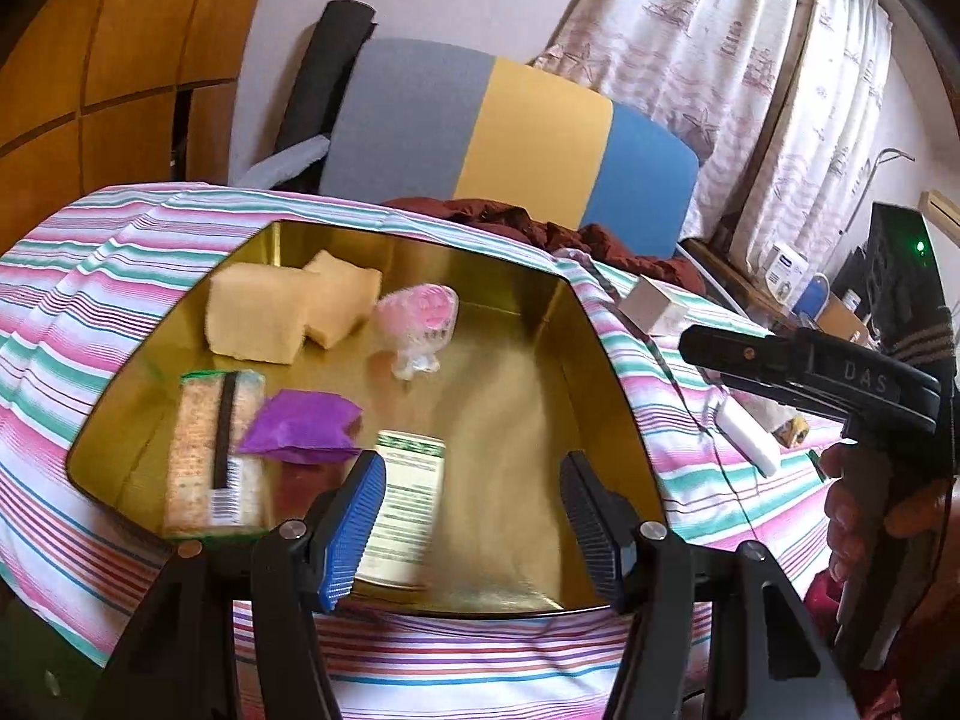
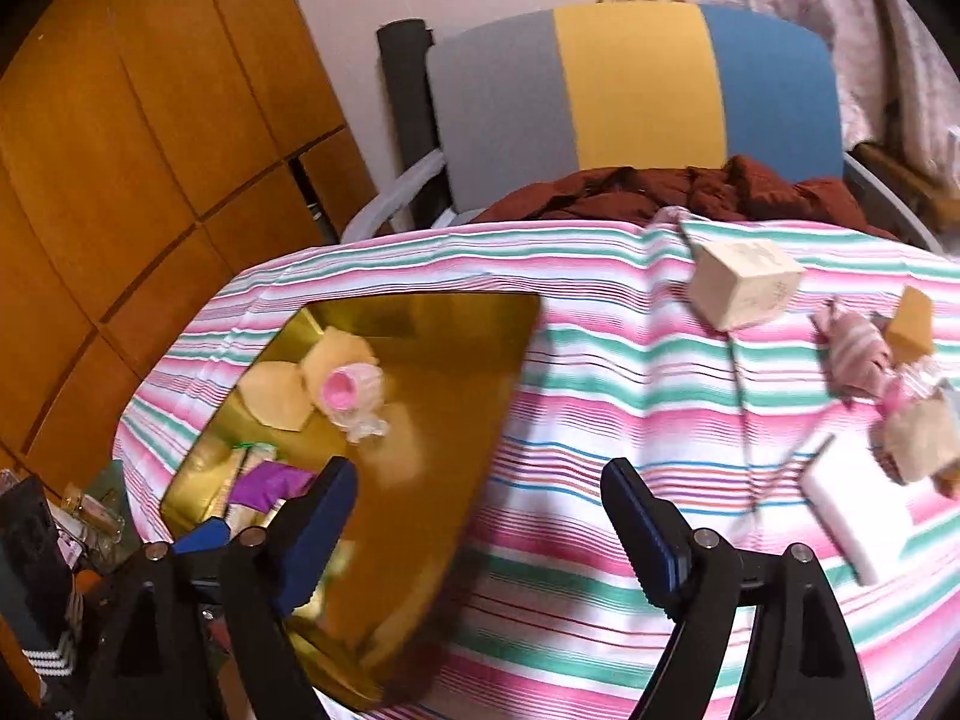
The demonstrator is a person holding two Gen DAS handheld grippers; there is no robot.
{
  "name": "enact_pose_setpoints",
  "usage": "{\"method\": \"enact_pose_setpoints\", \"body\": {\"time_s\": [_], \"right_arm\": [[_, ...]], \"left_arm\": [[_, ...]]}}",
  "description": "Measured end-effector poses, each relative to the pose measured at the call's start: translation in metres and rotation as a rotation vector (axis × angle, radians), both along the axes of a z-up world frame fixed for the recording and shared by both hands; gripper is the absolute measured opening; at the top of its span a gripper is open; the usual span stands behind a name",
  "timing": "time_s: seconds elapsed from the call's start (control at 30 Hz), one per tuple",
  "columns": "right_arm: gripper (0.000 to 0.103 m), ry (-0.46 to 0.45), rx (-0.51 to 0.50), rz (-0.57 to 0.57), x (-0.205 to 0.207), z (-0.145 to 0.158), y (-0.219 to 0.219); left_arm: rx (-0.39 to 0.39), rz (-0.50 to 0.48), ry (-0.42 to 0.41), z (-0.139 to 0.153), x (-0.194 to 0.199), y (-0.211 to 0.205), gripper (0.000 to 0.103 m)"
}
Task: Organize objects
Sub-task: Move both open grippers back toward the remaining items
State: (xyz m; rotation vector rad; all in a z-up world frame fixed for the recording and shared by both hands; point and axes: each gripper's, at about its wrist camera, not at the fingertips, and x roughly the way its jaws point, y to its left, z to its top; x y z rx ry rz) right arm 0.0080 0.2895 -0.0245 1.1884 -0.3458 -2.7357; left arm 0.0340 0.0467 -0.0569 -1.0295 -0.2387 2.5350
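A gold tin [image 1: 516, 276] sits on the striped cloth [image 1: 90, 276]. In it lie two yellow sponges [image 1: 258, 318], a pink wrapped sweet [image 1: 420, 312], a purple packet [image 1: 300, 426], a green-edged barcode packet [image 1: 210, 456] and a white-and-green label packet [image 1: 411, 492]. My left gripper [image 1: 474, 516] hovers open over the tin's near side, pads clear of the label packet below. My right gripper [image 2: 480, 528] is open and holds nothing, above the tin's [image 2: 420, 324] right edge. To its right on the cloth lie a beige box [image 2: 744, 285], a white block [image 2: 858, 516], a pink-striped sweet [image 2: 852, 348] and a yellow cube [image 2: 909, 318].
A chair with a grey, yellow and blue back [image 1: 510, 132] stands behind the table with a maroon garment [image 2: 660, 192] on it. Wooden panelling [image 2: 120, 180] is at the left, a curtain [image 1: 750, 60] and a cluttered shelf at the right. A hand [image 1: 852, 516] holds the right gripper's handle.
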Motion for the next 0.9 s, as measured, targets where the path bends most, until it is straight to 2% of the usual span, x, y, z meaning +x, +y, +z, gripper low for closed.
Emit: {"method": "enact_pose_setpoints", "body": {"time_s": [0.23, 0.6, 0.7, 0.8, 0.9], "right_arm": [[0.084, -0.060, -0.023, -0.086, 0.013, -0.010, 0.055], [0.084, -0.108, 0.033, -0.242, 0.041, -0.018, 0.144], [0.084, -0.116, 0.044, -0.284, 0.039, -0.021, 0.171], [0.084, -0.138, -0.024, -0.300, 0.027, -0.032, 0.201], [0.084, -0.154, -0.017, -0.317, 0.017, -0.041, 0.217]], "left_arm": [[-0.004, -0.069, 0.011, 0.010, 0.001, 0.030, 0.061], [-0.016, -0.235, 0.019, 0.025, 0.009, 0.098, 0.061], [-0.025, -0.284, 0.013, 0.026, 0.012, 0.115, 0.061], [-0.028, -0.316, 0.001, 0.026, 0.015, 0.127, 0.061], [-0.042, -0.336, -0.003, 0.025, 0.020, 0.133, 0.061]]}}
